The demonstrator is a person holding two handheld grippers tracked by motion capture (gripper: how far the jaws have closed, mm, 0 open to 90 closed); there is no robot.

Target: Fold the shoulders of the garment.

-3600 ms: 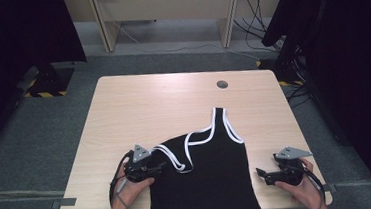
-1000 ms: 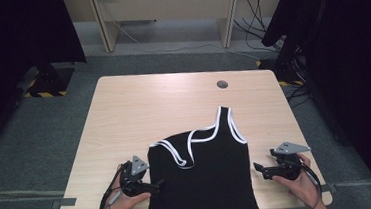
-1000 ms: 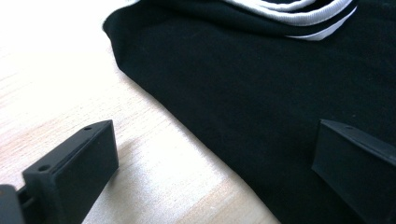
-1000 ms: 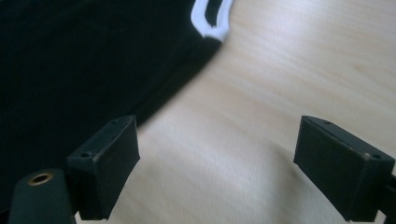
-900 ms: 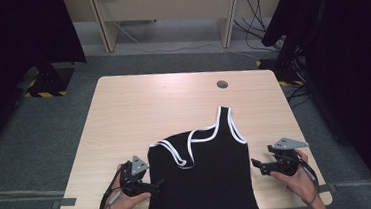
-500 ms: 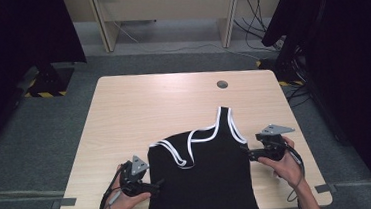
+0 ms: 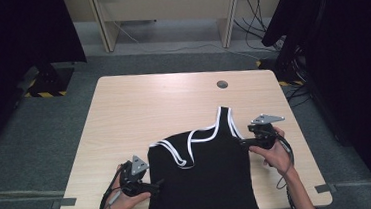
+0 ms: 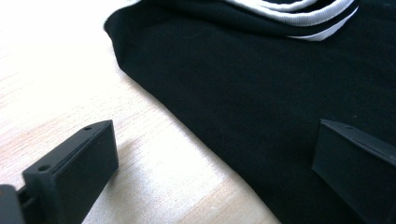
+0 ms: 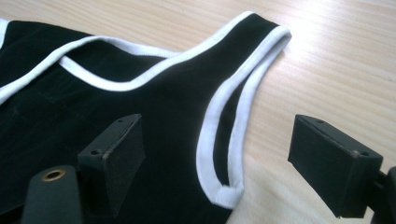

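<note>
Right gripper (image 7: 242,141) has come in from the table's right edge over the last second and now sits at the right armhole of the black tank top (image 7: 204,178), jaws spread wide. In the right gripper view the white trim (image 9: 219,140) of that armhole lies between the two jaws, not yet pinched. Left gripper (image 7: 155,185) has held its place at the top's left side edge; its jaws are also apart, one over bare wood, one over the cloth (image 8: 261,107), straddling the edge without clamping. Reading: both hands are now set for a two-point grab, likely to lift or flatten the garment; the closing itself is not yet done. The top lies at the near middle of the table (image 7: 139,113), its hem hanging off the near edge, right strap pointing away, left strap folded over onto the chest. Beyond the top, a cable hole (image 7: 222,84); nothing lies near the cloth. Possible snag: the folded strap may bunch when the top is pulled.
</note>
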